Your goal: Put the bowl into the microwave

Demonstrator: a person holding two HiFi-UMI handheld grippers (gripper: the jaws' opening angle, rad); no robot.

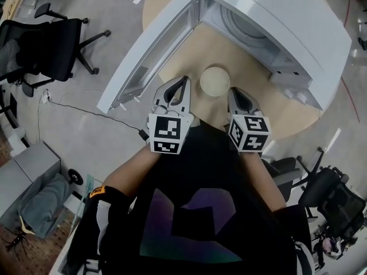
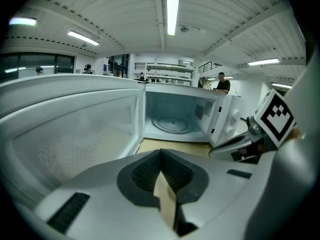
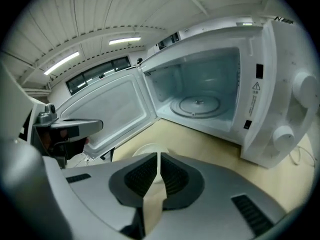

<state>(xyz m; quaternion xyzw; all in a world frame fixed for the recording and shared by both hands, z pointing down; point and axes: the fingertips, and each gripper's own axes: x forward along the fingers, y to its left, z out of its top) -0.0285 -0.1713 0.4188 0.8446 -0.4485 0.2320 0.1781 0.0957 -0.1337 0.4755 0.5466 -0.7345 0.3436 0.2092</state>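
A cream bowl (image 1: 215, 81) stands empty on the round wooden table (image 1: 252, 90), just in front of the white microwave (image 1: 298, 27). The microwave's door (image 1: 149, 50) hangs wide open to the left, and the glass turntable (image 3: 195, 105) inside is bare. My left gripper (image 1: 183, 85) is shut on nothing, just left of the bowl. My right gripper (image 1: 234, 93) is shut too, at the bowl's right and a little nearer me. Over the right gripper (image 3: 158, 159) only the bowl's rim (image 3: 145, 149) shows. From the left gripper (image 2: 161, 161) I see the open cavity (image 2: 175, 116), not the bowl.
The open door (image 2: 65, 129) walls off the left side. The table's edge runs close behind both grippers. Office chairs (image 1: 46, 44) and a cable (image 1: 86, 110) are on the floor to the left, another chair (image 1: 332, 199) at lower right. A person (image 2: 222, 83) stands far off.
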